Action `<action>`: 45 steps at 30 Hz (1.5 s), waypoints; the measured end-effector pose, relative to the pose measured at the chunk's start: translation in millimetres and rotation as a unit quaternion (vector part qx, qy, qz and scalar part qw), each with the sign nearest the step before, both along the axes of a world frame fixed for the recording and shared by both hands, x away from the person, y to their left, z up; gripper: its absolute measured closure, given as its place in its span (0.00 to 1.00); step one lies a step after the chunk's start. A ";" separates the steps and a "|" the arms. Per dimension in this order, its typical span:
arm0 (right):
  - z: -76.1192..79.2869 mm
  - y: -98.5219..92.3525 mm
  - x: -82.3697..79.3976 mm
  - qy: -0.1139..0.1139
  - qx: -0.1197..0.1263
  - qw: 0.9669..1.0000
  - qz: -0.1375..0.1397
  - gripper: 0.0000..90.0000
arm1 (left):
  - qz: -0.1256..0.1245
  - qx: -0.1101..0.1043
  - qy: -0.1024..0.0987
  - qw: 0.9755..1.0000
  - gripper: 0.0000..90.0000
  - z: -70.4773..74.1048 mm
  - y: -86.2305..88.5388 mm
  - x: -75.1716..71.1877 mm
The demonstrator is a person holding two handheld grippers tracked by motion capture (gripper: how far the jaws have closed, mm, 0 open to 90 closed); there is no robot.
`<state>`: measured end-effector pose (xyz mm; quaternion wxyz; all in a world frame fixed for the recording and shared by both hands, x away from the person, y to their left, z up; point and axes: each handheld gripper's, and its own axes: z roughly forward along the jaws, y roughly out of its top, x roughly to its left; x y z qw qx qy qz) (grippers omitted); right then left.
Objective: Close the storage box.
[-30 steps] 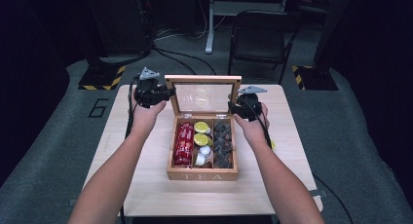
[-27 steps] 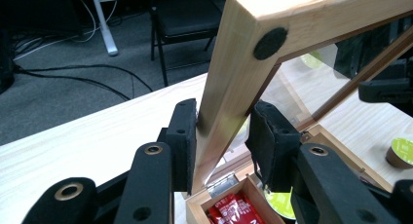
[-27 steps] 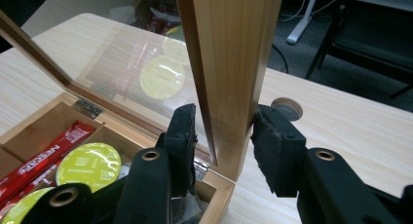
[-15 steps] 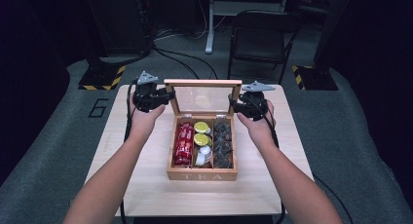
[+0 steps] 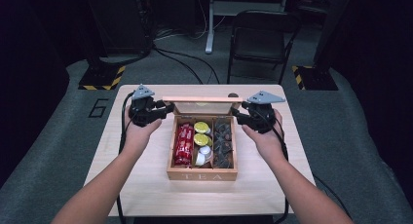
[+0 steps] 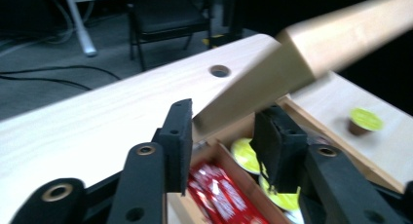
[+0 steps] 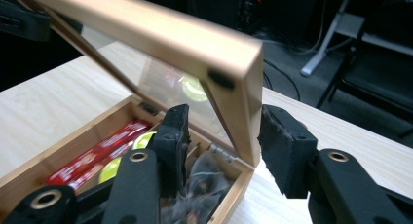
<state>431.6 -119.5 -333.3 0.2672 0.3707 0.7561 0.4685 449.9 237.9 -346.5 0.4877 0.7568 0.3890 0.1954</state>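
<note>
A wooden tea box (image 5: pixel 202 174) sits mid-table with its glass-paned lid (image 5: pixel 202 99) raised about upright. Inside lie red packets (image 5: pixel 184 143), yellow-green capsules (image 5: pixel 201 134), white cups (image 5: pixel 202 153) and dark tea bags (image 5: pixel 224 141). My left gripper (image 5: pixel 168 108) is at the lid's left side rail and my right gripper (image 5: pixel 236 113) at its right side rail. Both pairs of jaws have just been opening. In the left gripper view the rail (image 6: pixel 253 83) passes between the open jaws of the left gripper (image 6: pixel 226 109). In the right gripper view the rail (image 7: pixel 238 102) stands between the right gripper's (image 7: pixel 226 112) pads with gaps.
A loose yellow-green capsule (image 6: pixel 363 121) lies on the table beside the box. The table (image 5: pixel 146 185) has a small round hole (image 6: pixel 219 70) behind the box. A black chair (image 5: pixel 260 39) and cables stand on the floor beyond the far edge.
The lid's top edge has swung forward from leaning back to about upright. Both hands have shifted with it at its sides.
</note>
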 end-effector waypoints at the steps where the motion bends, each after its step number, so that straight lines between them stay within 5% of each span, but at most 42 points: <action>1: -0.8 -1.2 -5.8 0.001 0.005 1.000 0.004 0.60 | -0.004 0.001 -0.001 1.000 0.63 -3.0 0.7 -4.6; 6: -9.5 -4.8 -26.8 0.013 0.013 1.000 0.022 0.59 | -0.021 -0.001 0.003 1.000 0.62 -16.8 5.4 -25.7; 19: -56.9 -4.0 -70.3 -0.002 -0.043 0.998 0.037 0.58 | -0.037 0.025 -0.005 0.999 0.57 -61.4 5.2 -72.7; 23: -77.4 -6.0 -78.6 0.005 -0.032 0.999 0.038 0.56 | -0.048 0.024 0.007 0.999 0.55 -78.3 6.8 -80.2; 32: -102.7 -4.3 -92.5 0.005 -0.066 0.997 0.046 0.57 | -0.058 0.024 0.017 0.998 0.56 -104.1 4.9 -94.4; 36: -111.6 -5.8 -96.9 0.019 -0.073 0.996 0.055 0.57 | -0.065 0.043 0.013 0.997 0.56 -113.2 2.3 -99.3; 45: -130.3 -6.4 -102.8 0.055 -0.090 0.992 0.072 0.54 | -0.078 0.083 0.053 0.992 0.45 -124.3 -2.9 -105.5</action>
